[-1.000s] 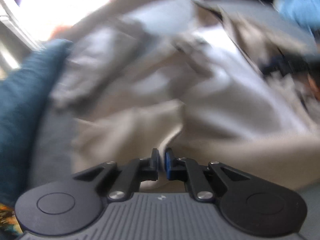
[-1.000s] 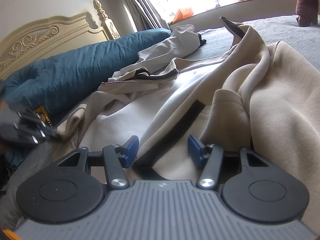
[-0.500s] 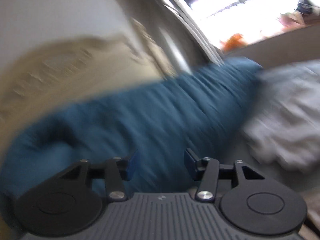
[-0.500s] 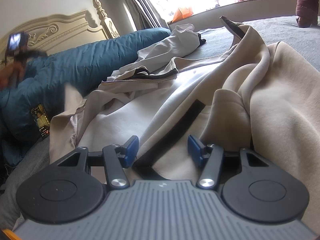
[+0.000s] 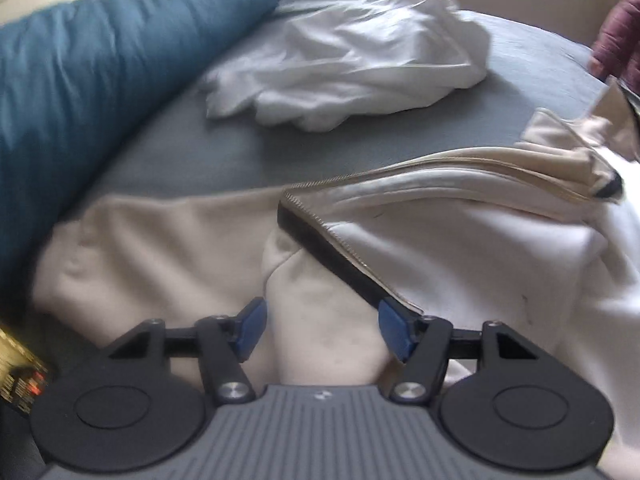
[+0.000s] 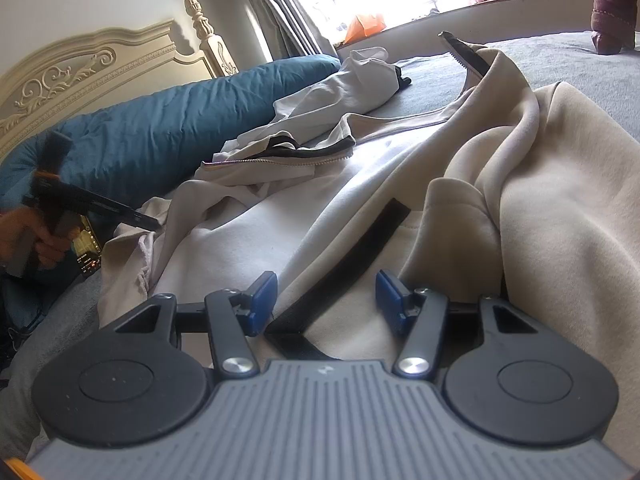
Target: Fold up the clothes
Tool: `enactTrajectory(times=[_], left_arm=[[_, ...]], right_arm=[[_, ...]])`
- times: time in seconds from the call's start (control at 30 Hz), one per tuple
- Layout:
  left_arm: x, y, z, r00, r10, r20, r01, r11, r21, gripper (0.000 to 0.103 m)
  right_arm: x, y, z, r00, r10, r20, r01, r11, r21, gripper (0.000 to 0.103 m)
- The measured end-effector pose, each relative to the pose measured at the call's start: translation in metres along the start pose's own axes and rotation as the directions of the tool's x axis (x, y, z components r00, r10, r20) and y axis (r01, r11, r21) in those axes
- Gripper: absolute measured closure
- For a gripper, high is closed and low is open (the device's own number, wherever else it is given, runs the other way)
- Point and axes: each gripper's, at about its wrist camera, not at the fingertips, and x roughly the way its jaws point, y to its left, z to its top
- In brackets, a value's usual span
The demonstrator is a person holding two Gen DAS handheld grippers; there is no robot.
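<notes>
The left gripper (image 5: 322,328) stands spread, its jaws having just been opening; cream cloth of the jacket (image 5: 460,248) lies between the blue pads (image 5: 250,328) but they do not press on it. Just ahead of it and to its right runs the dark zipper band (image 5: 336,258), and beyond that the jacket's front edge lies turned over in loose layers. The right gripper (image 6: 326,304) is also spread, with the same sort of black band (image 6: 352,264) passing between its pads untouched; a thick bunched fold of the jacket rises ahead and to its right. Judged from this, folding is at an early stage: the jacket is spread on the grey bed (image 5: 192,148) but rumpled, no clean fold is made, and the white garment (image 5: 352,64) farther ahead of the left gripper lies crumpled and unstarted. The left wrist view alone shows the zipper teeth close up and the white garment as a separate heap. The right wrist view alone shows the person's hand (image 6: 28,236) holding the left gripper at the jacket's far left edge, the carved headboard (image 6: 80,76), the blue bolster (image 6: 180,128) in full and the window beyond.
</notes>
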Motion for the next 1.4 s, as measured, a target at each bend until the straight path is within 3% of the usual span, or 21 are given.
enactTrajectory(times=[0.1,0.17,0.23,0.3,0.4,0.47,0.53,0.63,0.67,0.7,0.8,0.83,0.9,0.93,1.0,1.07,1.1,1.17,1.27,1.33,1.4], left_arm=[[0.017,0.014,0.002,1.000,-0.026,-0.013,0.025,0.994,-0.108,0.047],[0.019,0.020,0.005,0.999,-0.050,-0.005,0.049,0.986,-0.161,0.077],[0.008,0.025,0.007,0.995,-0.095,0.003,0.094,0.975,-0.201,0.093],[-0.025,0.032,0.008,0.982,-0.188,0.013,0.186,0.955,-0.232,0.096],[-0.074,0.042,0.009,0.946,-0.324,0.033,0.320,0.907,-0.275,0.096],[-0.122,0.038,-0.001,0.929,-0.369,0.020,0.366,0.912,-0.184,0.096],[-0.156,0.027,-0.023,0.923,-0.382,-0.045,0.379,0.924,-0.054,0.096],[-0.196,0.006,-0.063,0.914,-0.373,-0.157,0.396,0.905,0.155,0.097],[-0.199,-0.006,-0.078,0.909,-0.366,-0.199,0.407,0.882,0.238,0.097],[-0.196,-0.020,-0.095,0.893,-0.369,-0.257,0.438,0.845,0.308,0.097],[-0.170,-0.060,-0.139,0.821,-0.373,-0.432,0.548,0.727,0.414,0.085],[-0.164,-0.070,-0.149,0.805,-0.353,-0.476,0.567,0.694,0.444,0.077],[-0.156,-0.081,-0.162,0.792,-0.297,-0.534,0.579,0.643,0.501,0.077],[-0.157,-0.077,-0.160,0.793,-0.296,-0.532,0.579,0.639,0.507,0.078],[-0.165,-0.059,-0.148,0.798,-0.331,-0.504,0.578,0.657,0.484,0.068],[-0.173,-0.033,-0.128,0.806,-0.379,-0.455,0.571,0.699,0.430,0.058],[-0.177,-0.021,-0.117,0.817,-0.397,-0.418,0.559,0.721,0.408,0.057],[-0.179,-0.002,-0.094,0.858,-0.413,-0.306,0.508,0.775,0.376,0.052],[-0.154,0.004,-0.060,0.908,-0.408,-0.100,0.416,0.840,0.348,0.045],[-0.129,-0.006,-0.038,0.924,-0.383,0.011,0.353,0.862,0.363,0.040],[-0.100,-0.028,-0.018,0.935,-0.347,0.074,0.295,0.877,0.380,0.033]], right_arm=[[0.000,0.000,0.000,1.000,0.000,0.000,0.000,1.000,-0.001,0.049],[0.000,0.000,0.000,1.000,0.001,0.001,-0.001,1.000,0.000,0.049],[0.000,-0.001,0.000,1.000,0.002,0.002,-0.002,1.000,0.001,0.049],[0.000,-0.001,0.000,1.000,0.003,0.003,-0.003,1.000,0.002,0.049],[-0.001,-0.002,0.000,1.000,0.008,0.008,-0.008,1.000,0.005,0.049],[-0.001,-0.003,0.000,1.000,0.011,0.011,-0.011,1.000,0.009,0.049],[-0.001,-0.003,-0.001,1.000,0.013,0.015,-0.014,1.000,0.012,0.049],[-0.001,-0.003,-0.001,1.000,0.019,0.020,-0.020,1.000,0.019,0.049],[-0.001,-0.003,-0.001,1.000,0.020,0.021,-0.020,1.000,0.020,0.049],[-0.001,-0.003,0.000,1.000,0.019,0.020,-0.019,1.000,0.019,0.049],[0.000,-0.002,0.000,1.000,0.015,0.018,-0.015,1.000,0.017,0.049],[0.000,-0.002,0.001,1.000,0.014,0.017,-0.014,1.000,0.016,0.049],[0.001,-0.001,0.001,1.000,0.010,0.015,-0.010,1.000,0.013,0.049],[0.001,0.000,0.001,1.000,0.006,0.013,-0.006,1.000,0.010,0.049],[0.001,0.001,0.001,1.000,-0.003,0.010,0.003,1.000,0.005,0.049],[0.001,0.002,0.001,1.000,-0.011,0.007,0.011,1.000,0.002,0.049],[0.002,0.003,0.001,1.000,-0.015,0.004,0.015,1.000,0.001,0.049],[0.003,0.004,0.002,1.000,-0.023,-0.003,0.023,1.000,-0.005,0.048],[0.005,0.007,0.002,0.999,-0.028,-0.019,0.027,0.999,-0.023,0.042],[0.006,0.009,0.002,0.999,-0.026,-0.031,0.024,0.999,-0.039,0.038],[0.008,0.013,0.001,0.998,-0.035,-0.044,0.032,0.997,-0.064,0.034]])
